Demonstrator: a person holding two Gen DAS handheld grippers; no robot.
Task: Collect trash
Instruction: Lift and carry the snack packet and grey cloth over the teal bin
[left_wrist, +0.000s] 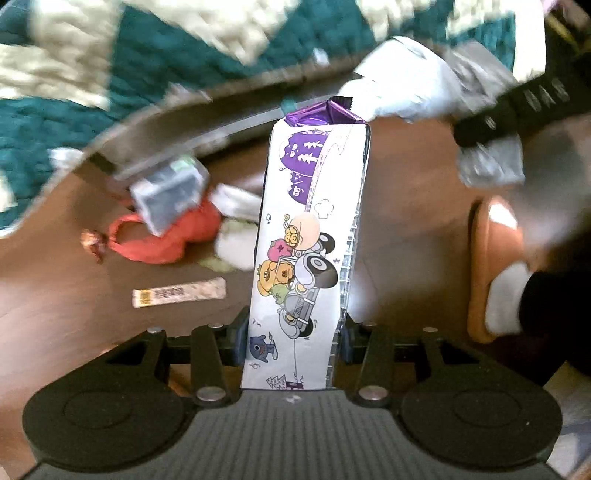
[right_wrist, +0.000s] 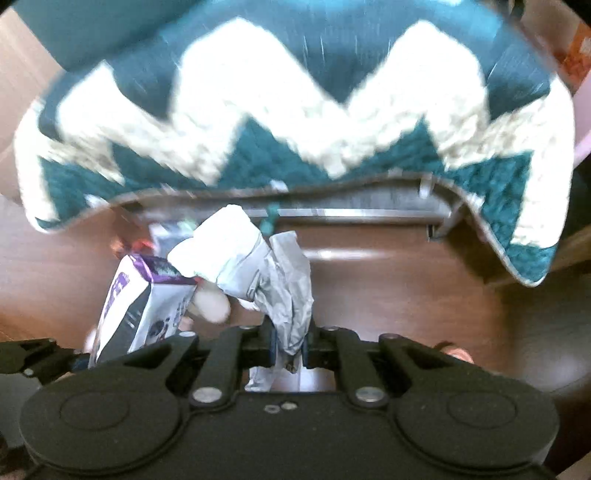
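My left gripper (left_wrist: 293, 341) is shut on a tall white and purple cartoon-printed carton (left_wrist: 306, 240), held upright above the brown floor. The carton also shows at the left of the right wrist view (right_wrist: 144, 302). My right gripper (right_wrist: 290, 343) is shut on a crumpled grey plastic bag (right_wrist: 258, 273), which hangs up and to the left, its top next to the carton's top. The bag also shows in the left wrist view (left_wrist: 417, 81). More trash lies on the floor: a red wrapper (left_wrist: 166, 236), a clear plastic box (left_wrist: 168, 192), a long paper stick packet (left_wrist: 179, 291) and white tissue (left_wrist: 236, 206).
A teal and cream zigzag blanket (right_wrist: 295, 110) hangs over a bed edge above the floor. A metal bed rail (right_wrist: 351, 212) runs below it. A person's foot in a tan slipper (left_wrist: 491, 266) stands to the right of the carton. The scene is motion-blurred.
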